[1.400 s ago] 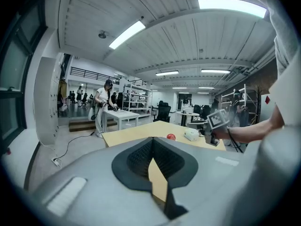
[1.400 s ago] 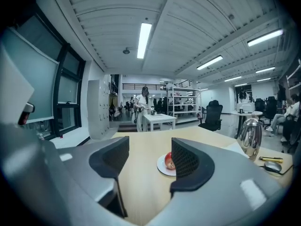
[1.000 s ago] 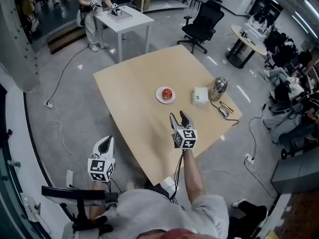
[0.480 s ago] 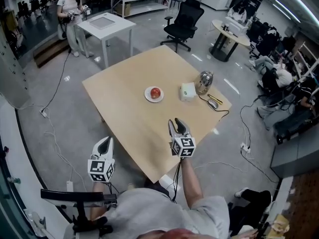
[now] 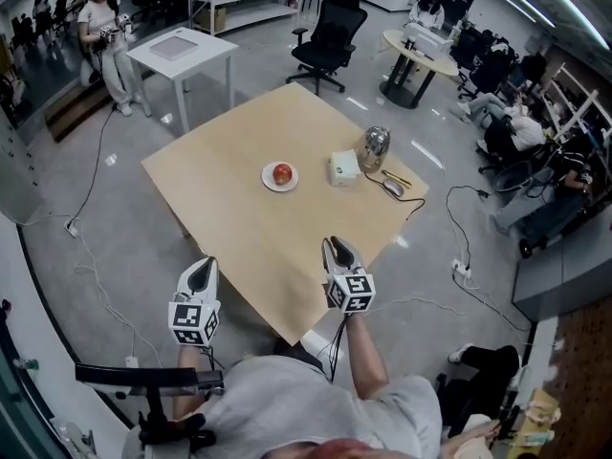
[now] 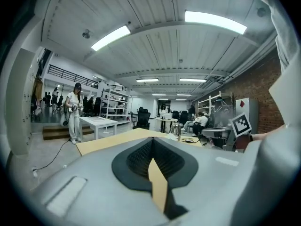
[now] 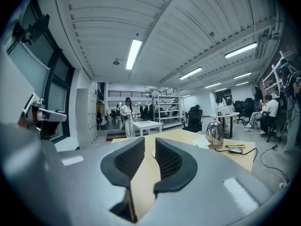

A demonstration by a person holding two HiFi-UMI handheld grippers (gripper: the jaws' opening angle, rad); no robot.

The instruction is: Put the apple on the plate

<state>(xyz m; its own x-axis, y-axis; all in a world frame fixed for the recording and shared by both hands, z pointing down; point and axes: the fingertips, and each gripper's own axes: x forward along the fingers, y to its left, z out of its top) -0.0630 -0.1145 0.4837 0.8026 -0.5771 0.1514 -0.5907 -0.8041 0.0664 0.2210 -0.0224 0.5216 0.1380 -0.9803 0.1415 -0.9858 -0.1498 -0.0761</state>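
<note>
A red apple (image 5: pixel 282 172) lies on a small white plate (image 5: pixel 267 179) near the middle of the light wooden table (image 5: pixel 229 208). Both grippers hang well short of it, at the table's near corner. My right gripper (image 5: pixel 338 247) hovers over that corner; its jaws have just been closing and now stand a narrow gap apart with nothing between them (image 7: pixel 149 142). My left gripper (image 5: pixel 201 268) is off the table's left edge, over the floor. Its jaws meet at the tips and hold nothing (image 6: pixel 152 141).
Right of the plate stand a white box (image 5: pixel 342 167) and a shiny metal kettle (image 5: pixel 374 147), with a mouse (image 5: pixel 393 188) and its cable beyond. A black office chair (image 5: pixel 330 34), a white side table (image 5: pixel 182 51) and a standing person (image 5: pixel 103 17) are farther off.
The table and the apple have slid up and away in the head view as both grippers drew back toward the near corner. The right gripper's jaws have narrowed.
</note>
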